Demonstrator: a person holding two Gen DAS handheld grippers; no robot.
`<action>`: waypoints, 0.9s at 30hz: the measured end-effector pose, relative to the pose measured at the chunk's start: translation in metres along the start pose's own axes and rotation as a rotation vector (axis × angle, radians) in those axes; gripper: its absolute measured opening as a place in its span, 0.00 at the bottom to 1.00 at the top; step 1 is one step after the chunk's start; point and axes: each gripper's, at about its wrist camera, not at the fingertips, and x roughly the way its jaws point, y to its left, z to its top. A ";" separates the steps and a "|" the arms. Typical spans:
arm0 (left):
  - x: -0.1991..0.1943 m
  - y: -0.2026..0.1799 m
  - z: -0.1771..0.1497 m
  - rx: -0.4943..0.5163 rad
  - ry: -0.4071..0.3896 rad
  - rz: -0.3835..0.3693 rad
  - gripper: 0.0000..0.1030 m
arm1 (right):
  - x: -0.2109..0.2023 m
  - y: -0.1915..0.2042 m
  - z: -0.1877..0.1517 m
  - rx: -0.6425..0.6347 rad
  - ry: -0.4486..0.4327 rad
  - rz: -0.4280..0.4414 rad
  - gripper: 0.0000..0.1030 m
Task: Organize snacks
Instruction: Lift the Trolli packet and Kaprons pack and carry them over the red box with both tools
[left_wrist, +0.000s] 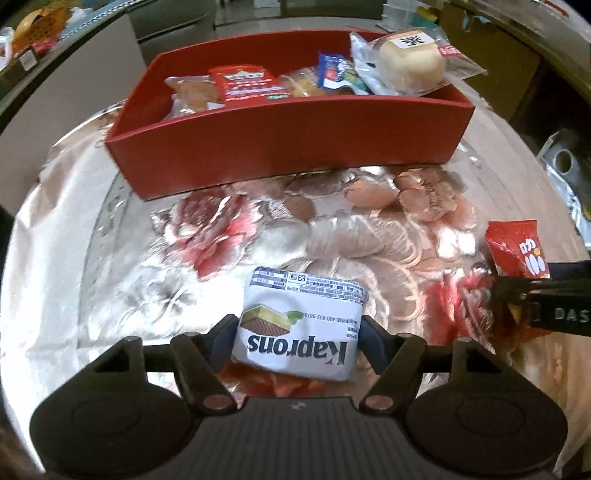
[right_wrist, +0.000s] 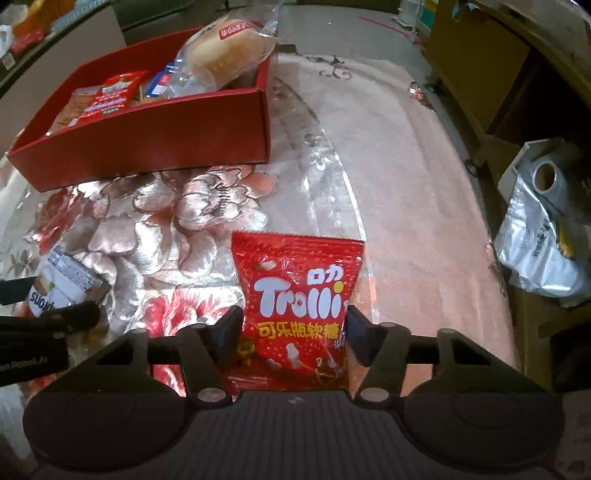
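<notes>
Floral satin tablecloth (left_wrist: 332, 229) under clear plastic fills both views; bkgd clutter at upper edges is too blurred to ID. Bottom of each frame is blocked by your gripper bodies, so lower ends of both packs are cut off.

Your left gripper (left_wrist: 297, 328) has closed partway onto the white Kaprons wafer pack (left_wrist: 299, 332), lower centre, pads pressing both sides, print upside down. Your right gripper (right_wrist: 293, 325) is clamped on the red Trolli gummy bag (right_wrist: 295, 306), lower centre of right view, a pad at each edge. Whether either pack is off the cloth: can't tell.

Red box (left_wrist: 288, 147) sits upper centre of left view, upper left of right view, w/ several snacks inside; a wrapped bun (left_wrist: 410, 62) sticks up over its right end. Other contents partly hidden by the wall.

Silver bag (right_wrist: 539, 254) w/ a tape roll (right_wrist: 546, 175) at right edge of right view, off the table.
</notes>
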 end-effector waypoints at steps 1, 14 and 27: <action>-0.002 0.002 -0.001 -0.012 0.003 -0.007 0.61 | -0.002 0.000 -0.001 0.004 0.003 0.016 0.60; -0.025 0.010 0.000 -0.089 -0.042 -0.051 0.60 | -0.032 -0.003 0.000 0.049 -0.066 0.095 0.59; -0.040 0.018 0.006 -0.105 -0.097 -0.057 0.60 | -0.047 0.024 0.003 0.017 -0.113 0.130 0.59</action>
